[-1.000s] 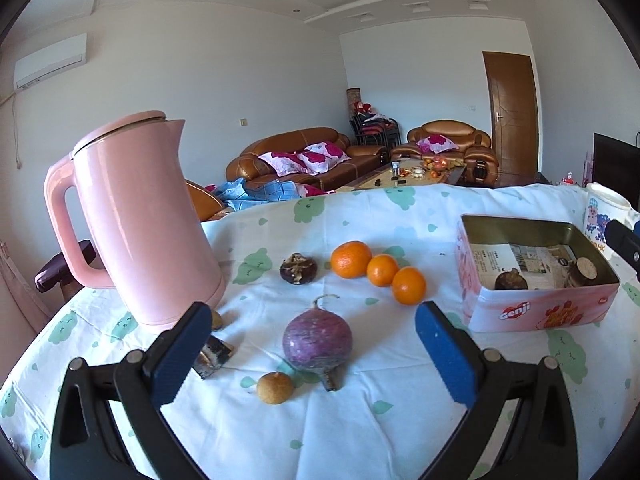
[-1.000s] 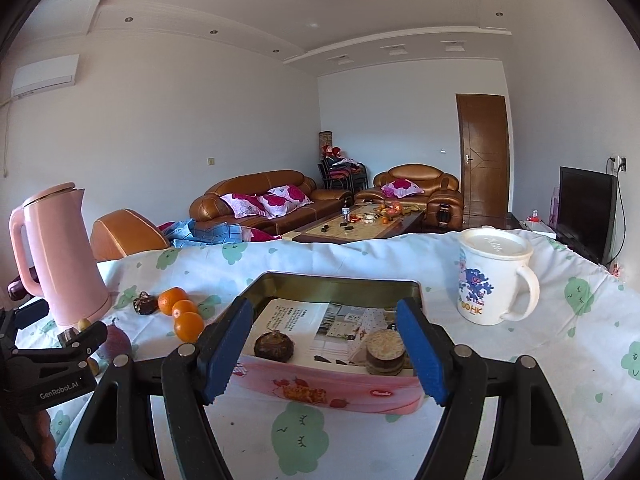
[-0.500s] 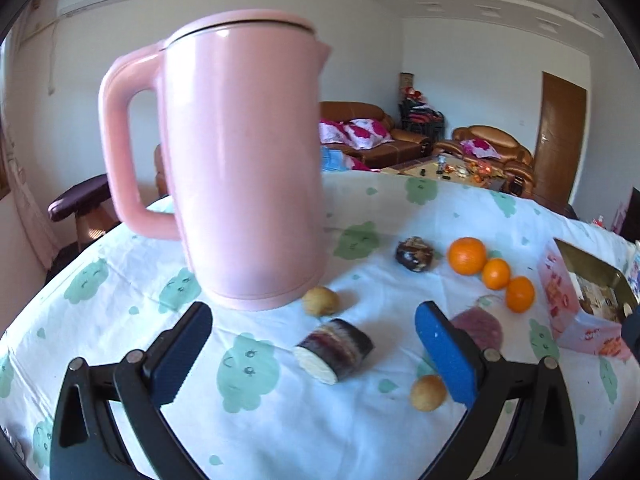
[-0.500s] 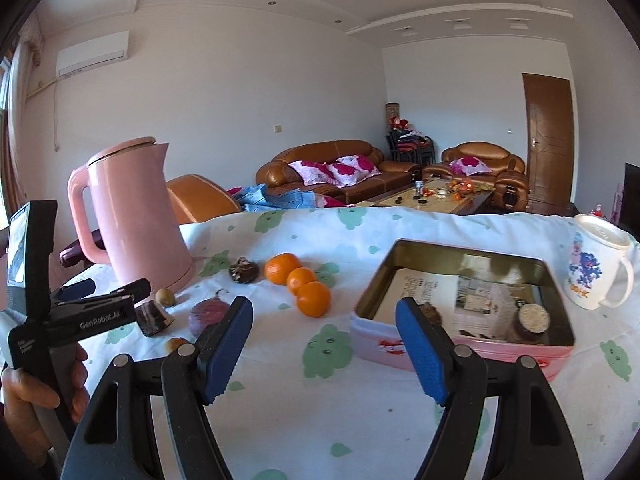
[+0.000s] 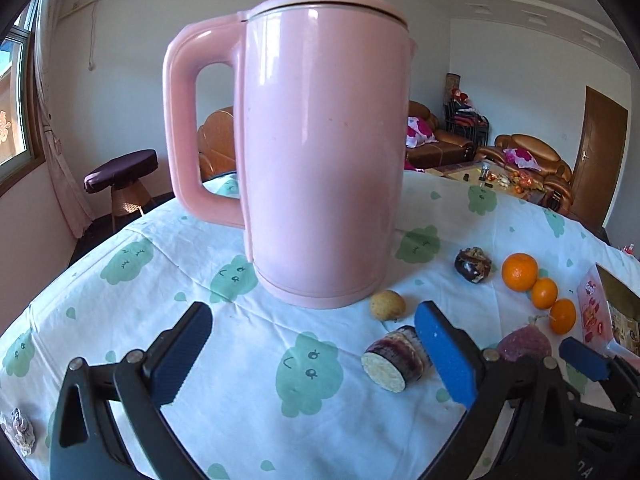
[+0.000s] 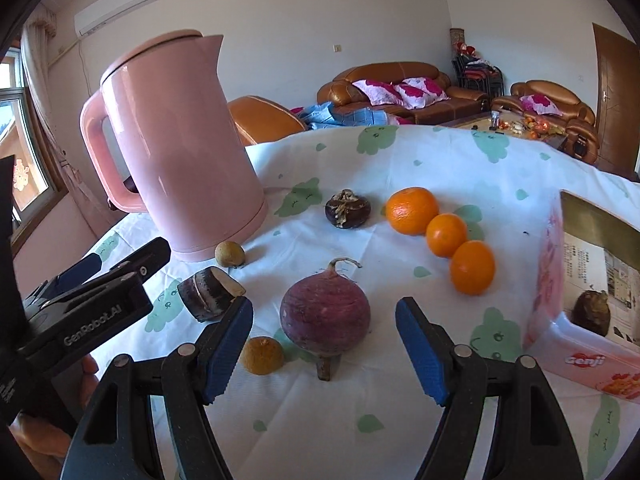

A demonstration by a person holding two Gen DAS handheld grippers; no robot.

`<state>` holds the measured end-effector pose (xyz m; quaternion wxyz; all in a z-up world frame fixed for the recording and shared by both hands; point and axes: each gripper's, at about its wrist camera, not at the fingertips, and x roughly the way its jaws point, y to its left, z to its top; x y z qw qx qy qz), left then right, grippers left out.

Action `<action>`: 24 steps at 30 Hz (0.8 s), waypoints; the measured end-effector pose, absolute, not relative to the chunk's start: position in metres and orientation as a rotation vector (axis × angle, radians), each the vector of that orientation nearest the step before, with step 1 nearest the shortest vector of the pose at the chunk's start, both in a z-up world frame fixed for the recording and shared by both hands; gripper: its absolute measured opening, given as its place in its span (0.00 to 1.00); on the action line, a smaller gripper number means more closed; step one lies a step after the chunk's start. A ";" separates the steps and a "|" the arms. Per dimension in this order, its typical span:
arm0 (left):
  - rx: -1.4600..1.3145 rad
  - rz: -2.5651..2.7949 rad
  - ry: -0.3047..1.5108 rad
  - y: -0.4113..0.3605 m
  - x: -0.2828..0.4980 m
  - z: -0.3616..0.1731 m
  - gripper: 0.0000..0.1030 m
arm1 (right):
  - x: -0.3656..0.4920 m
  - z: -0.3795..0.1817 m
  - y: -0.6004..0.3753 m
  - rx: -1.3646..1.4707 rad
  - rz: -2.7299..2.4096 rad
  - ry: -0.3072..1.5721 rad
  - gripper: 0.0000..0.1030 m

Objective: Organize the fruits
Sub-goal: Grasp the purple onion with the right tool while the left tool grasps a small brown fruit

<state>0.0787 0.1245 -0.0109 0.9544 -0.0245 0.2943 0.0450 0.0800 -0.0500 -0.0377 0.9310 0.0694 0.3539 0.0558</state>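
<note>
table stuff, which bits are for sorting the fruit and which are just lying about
For the job:
- three oranges
- purple radish
- dark cut chunk
- two small brown fruits
- dark shrivelled fruit
- pink tin

Lying about:
- pink kettle

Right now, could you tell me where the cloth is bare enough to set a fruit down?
Bare cloth lies between the purple radish and the pink tin, near the right tongs, and beyond the three oranges toward the far edge. It is crowded beside the pink kettle, around the small brown fruit and cut purple piece.
</note>
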 end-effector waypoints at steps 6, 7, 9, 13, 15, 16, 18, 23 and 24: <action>-0.038 0.107 0.586 0.125 0.078 -0.009 1.00 | 0.113 -0.060 -0.045 0.169 0.084 0.885 0.72; -0.033 0.104 0.584 0.125 0.077 -0.008 1.00 | 0.113 -0.058 -0.043 0.154 0.076 0.871 0.67; -0.020 0.096 0.578 0.123 0.076 -0.008 1.00 | 0.114 -0.060 -0.042 0.141 0.070 0.878 0.54; 0.001 0.075 0.573 0.119 0.075 -0.007 1.00 | 0.106 -0.060 -0.049 0.135 0.075 0.878 0.54; -0.001 0.049 0.572 0.117 0.074 -0.006 1.00 | 0.095 -0.058 -0.057 0.146 0.064 0.864 0.54; -0.007 0.022 0.574 0.116 0.073 -0.005 0.99 | 0.087 -0.055 -0.064 0.164 0.060 0.842 0.54; -0.025 -0.070 0.583 0.110 0.071 -0.005 0.98 | 0.067 -0.046 -0.077 0.167 0.040 0.785 0.54; 0.072 -0.286 0.637 0.074 0.064 -0.013 0.91 | 0.021 -0.027 -0.103 0.110 -0.029 0.656 0.54; 0.102 -0.312 0.651 0.066 0.063 -0.016 0.91 | 0.015 -0.026 -0.108 0.110 -0.045 0.641 0.54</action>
